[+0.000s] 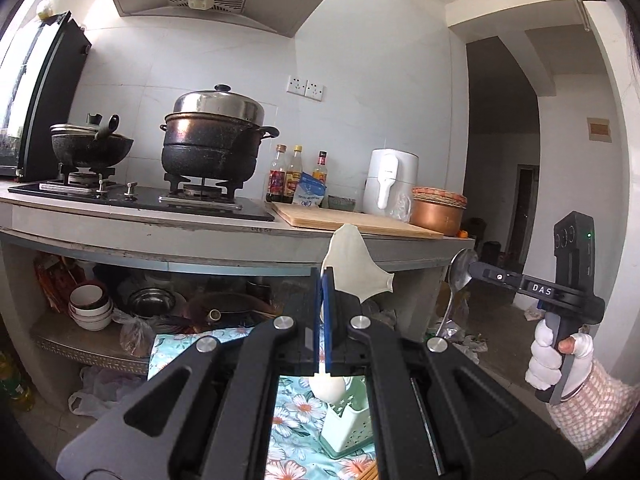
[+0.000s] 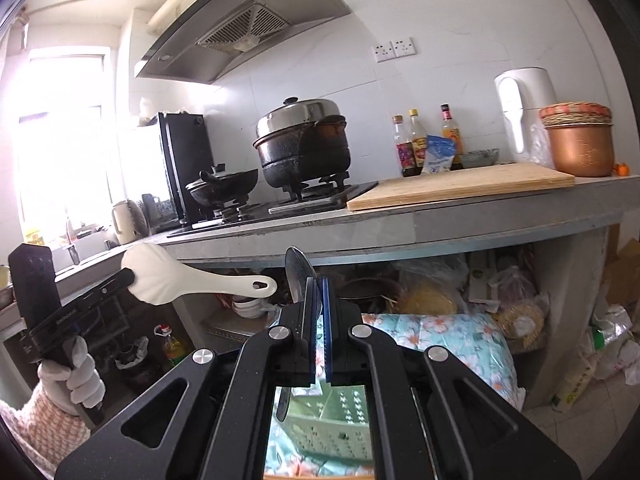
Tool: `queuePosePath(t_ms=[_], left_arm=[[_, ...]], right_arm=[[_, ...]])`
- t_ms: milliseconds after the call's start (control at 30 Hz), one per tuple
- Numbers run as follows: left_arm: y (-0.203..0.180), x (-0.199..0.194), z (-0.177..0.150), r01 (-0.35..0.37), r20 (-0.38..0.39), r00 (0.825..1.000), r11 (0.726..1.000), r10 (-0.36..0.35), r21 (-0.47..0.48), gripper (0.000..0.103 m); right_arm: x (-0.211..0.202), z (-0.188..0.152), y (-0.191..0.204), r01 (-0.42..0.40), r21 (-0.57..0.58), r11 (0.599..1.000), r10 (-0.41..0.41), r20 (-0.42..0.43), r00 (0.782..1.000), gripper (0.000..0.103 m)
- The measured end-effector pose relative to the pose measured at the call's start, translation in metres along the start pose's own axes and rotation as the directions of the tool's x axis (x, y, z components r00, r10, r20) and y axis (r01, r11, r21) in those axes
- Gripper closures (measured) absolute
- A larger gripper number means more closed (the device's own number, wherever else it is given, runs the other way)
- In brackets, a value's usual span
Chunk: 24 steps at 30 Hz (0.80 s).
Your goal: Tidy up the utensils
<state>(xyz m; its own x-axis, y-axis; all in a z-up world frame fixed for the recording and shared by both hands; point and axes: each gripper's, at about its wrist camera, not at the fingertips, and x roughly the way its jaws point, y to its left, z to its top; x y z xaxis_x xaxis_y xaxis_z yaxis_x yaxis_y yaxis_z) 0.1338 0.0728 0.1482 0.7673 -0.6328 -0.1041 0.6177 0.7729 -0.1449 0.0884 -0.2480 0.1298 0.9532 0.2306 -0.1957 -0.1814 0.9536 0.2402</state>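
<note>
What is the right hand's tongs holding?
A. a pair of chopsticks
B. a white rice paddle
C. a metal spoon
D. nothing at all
C: the right tongs are shut on the metal spoon, pinched at its bowl with the handle hanging down, while the white rice paddle is in the left tongs.
</note>
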Motion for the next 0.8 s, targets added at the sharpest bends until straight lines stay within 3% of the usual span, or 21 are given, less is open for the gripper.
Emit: queuePosePath(t_ms=[233,333,433,600,800], left_arm=[[0.009,0.014,0.0,-0.03,-0.011,0.999,1.0,0.03,-0.009,0.102],[0.01,0.023,-0.003,-0.028,-0.024,0.999,1.0,0.027,-0.012,0.102],[0.009,0.035,-0.006,-0.022,-0.038,0.999,1.0,0.022,-0.006,0.102],[0.003,0.055,-0.011,0.007,-0.063,0.998,1.0,-0.007,-0.008,0.102],[-0.016,0.077,-0.013,0.087,-0.099,0.992,0.996,-0.084,0.023,0.102]], right_arm=[[0.069,-0.024,0.0,0.034,-0.043,0.998,-0.038,-0.102,0.994,0.1],[0.096,-0.047,0.001,0.032,-0.065,0.997,-0.045,-0.21,0.977,0.097],[0.105,-0.061,-0.002,0.027,-0.063,0.998,-0.042,-0.255,0.966,0.096],[0.083,-0.051,-0.013,0.007,-0.021,1.0,-0.011,-0.183,0.983,0.072],[0.023,-0.032,-0.04,0.052,0.052,0.997,-0.05,-0.047,0.998,0.071]])
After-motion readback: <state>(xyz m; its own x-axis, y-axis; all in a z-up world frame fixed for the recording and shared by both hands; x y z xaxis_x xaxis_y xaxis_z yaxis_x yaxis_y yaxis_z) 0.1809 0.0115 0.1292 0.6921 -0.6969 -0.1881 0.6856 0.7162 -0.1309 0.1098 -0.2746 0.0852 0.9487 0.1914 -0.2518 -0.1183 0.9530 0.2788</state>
